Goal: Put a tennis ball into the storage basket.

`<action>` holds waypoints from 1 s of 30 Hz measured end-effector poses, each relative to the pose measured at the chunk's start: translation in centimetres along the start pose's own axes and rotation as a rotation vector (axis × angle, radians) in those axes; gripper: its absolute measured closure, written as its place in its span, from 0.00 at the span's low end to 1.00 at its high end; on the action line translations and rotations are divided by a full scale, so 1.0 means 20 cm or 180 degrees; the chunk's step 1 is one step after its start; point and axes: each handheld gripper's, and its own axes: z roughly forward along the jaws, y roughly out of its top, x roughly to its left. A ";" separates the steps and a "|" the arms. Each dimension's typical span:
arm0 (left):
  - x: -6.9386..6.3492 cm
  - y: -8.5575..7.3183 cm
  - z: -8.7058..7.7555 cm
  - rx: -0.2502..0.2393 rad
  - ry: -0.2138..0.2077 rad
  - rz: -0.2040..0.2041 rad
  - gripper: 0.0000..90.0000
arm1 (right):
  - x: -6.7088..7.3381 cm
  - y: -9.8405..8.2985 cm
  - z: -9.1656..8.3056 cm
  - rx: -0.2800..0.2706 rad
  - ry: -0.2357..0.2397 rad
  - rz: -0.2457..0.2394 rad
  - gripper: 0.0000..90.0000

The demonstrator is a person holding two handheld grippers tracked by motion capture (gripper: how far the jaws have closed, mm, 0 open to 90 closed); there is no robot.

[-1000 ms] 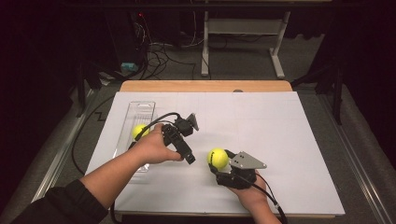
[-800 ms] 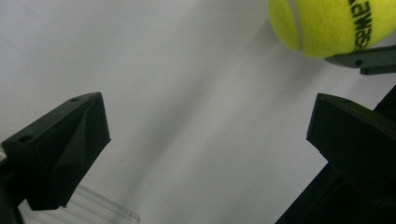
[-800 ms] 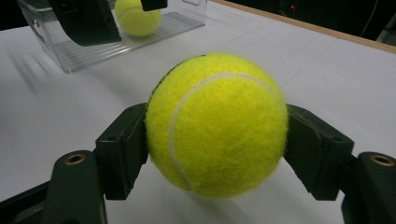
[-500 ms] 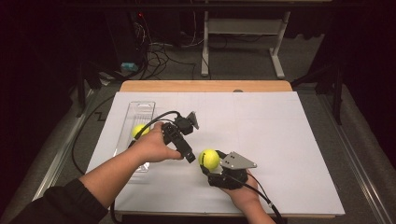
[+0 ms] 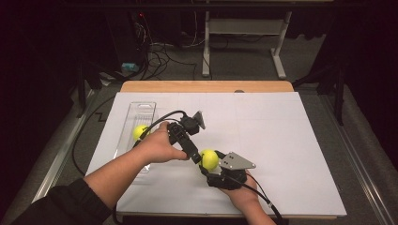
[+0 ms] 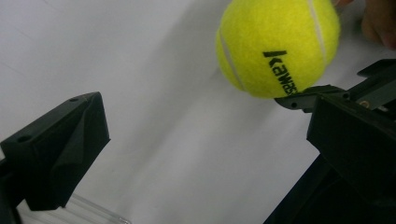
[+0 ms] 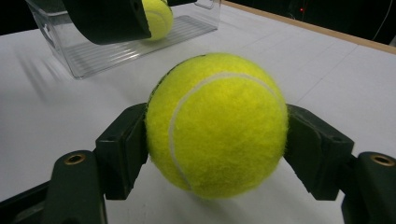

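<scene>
My right gripper (image 7: 217, 140) grips a tennis ball (image 7: 217, 126); my left gripper (image 6: 205, 144) is released beside it. Next, I judge, comes a handover toward the clear tray (image 5: 136, 117).

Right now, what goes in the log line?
right tongs: gripping tennis ball | left tongs: open, empty | second ball: in clear tray

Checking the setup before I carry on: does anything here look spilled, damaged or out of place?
Nothing stands out. The right gripper holds a tennis ball squarely between its jaws, the left gripper is open beside it, and a second ball sits in the clear tray, which lies flat on the white table.
</scene>
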 end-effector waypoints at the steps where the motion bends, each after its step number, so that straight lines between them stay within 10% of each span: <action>1: -0.01 0.01 0.00 -0.0004 -0.0001 -0.0002 0.00 | 0.00 0.00 0.00 -0.0013 0.0008 0.0014 0.31; 30: -0.10 0.13 0.07 0.0033 -0.0121 0.0101 0.00 | 0.00 0.02 -0.02 -0.0158 0.0079 0.0102 0.31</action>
